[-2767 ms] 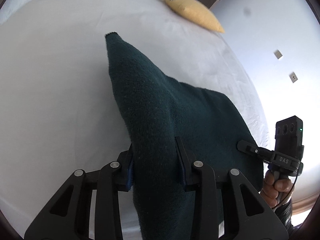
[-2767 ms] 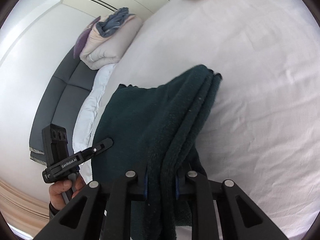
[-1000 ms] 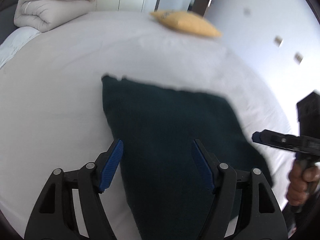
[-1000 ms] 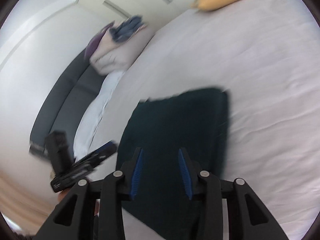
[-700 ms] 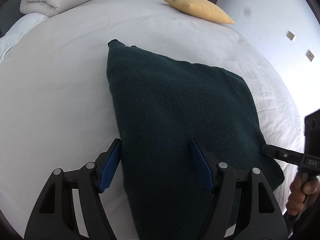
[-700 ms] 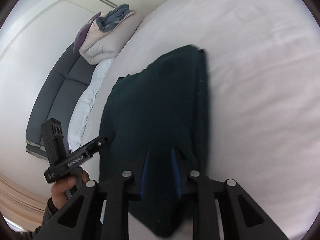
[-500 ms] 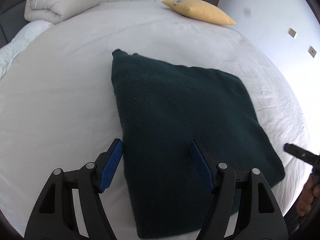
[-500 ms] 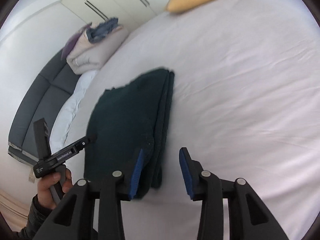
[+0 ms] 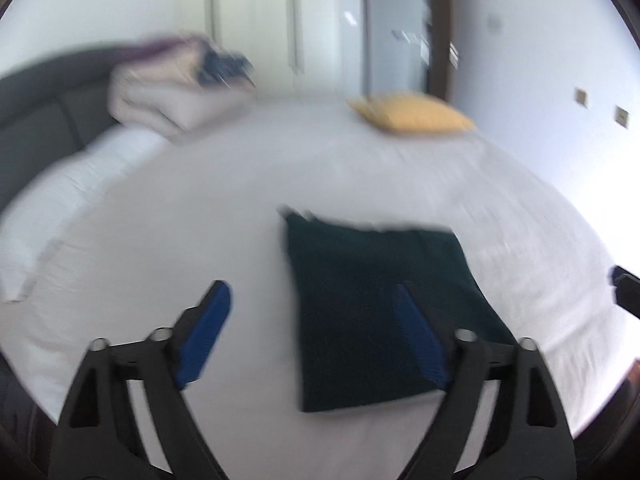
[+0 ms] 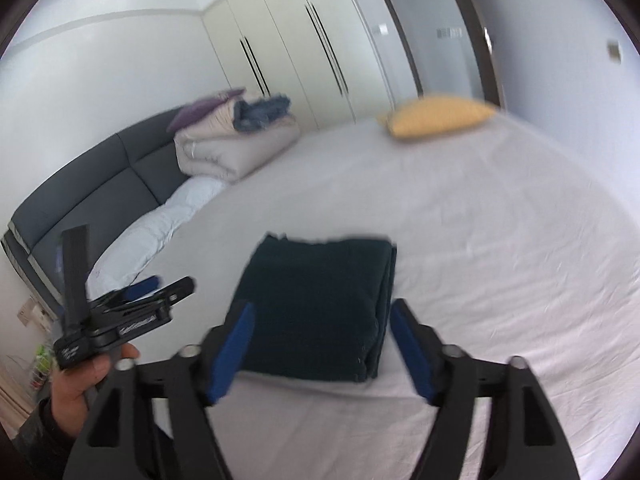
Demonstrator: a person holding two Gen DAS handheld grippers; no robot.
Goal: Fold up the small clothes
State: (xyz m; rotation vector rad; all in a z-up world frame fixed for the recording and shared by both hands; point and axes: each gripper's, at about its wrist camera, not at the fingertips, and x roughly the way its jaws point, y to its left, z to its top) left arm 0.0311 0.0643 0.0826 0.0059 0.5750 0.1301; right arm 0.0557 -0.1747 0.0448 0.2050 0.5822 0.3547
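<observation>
While folded dark-green garment [image 10: 320, 304] lies on bed [image 10: 500, 260], both hand-held grippers [image 9: 312, 304] [image 10: 324, 316] spread, empty.

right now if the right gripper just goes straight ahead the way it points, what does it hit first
Most likely the folded dark green garment: it lies straight ahead of the open right gripper on the white bed sheet. Depth is unclear.
</observation>
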